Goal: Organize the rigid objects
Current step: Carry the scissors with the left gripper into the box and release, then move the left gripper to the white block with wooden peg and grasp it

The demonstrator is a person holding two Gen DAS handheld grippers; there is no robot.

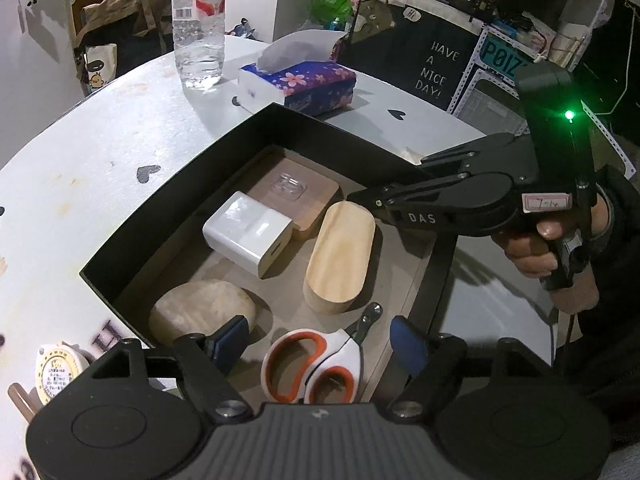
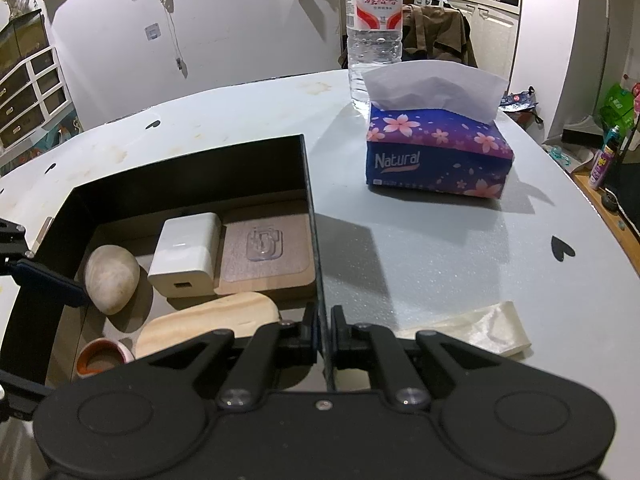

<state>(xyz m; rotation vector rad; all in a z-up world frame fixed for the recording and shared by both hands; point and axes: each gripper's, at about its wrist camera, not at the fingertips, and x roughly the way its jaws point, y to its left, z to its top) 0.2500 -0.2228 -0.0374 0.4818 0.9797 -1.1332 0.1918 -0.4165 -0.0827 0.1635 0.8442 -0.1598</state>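
Note:
A black open box (image 1: pixel 184 184) sits on the white table. Inside lie a white charger block (image 1: pixel 248 234), a brown wooden tray with a clear hook (image 1: pixel 298 194), an oval wooden block (image 1: pixel 342 256), a pale stone (image 1: pixel 204 314) and orange-handled scissors (image 1: pixel 316 364). My left gripper (image 1: pixel 320 344) is open above the scissors, which lie between its fingers. My right gripper (image 2: pixel 321 334) is shut on the box's right wall (image 2: pixel 312 216). It also shows in the left wrist view (image 1: pixel 360 200) at the box's edge. In the right wrist view I see the charger (image 2: pixel 186 252), stone (image 2: pixel 112 278) and oval block (image 2: pixel 208 326).
A water bottle (image 1: pixel 199 24) and a flowered tissue pack (image 1: pixel 298 84) stand beyond the box. A tape measure (image 1: pixel 56 372) lies left of my left gripper. A cream plastic piece (image 2: pixel 480 330) lies on the table right of the box. The table edge curves at right.

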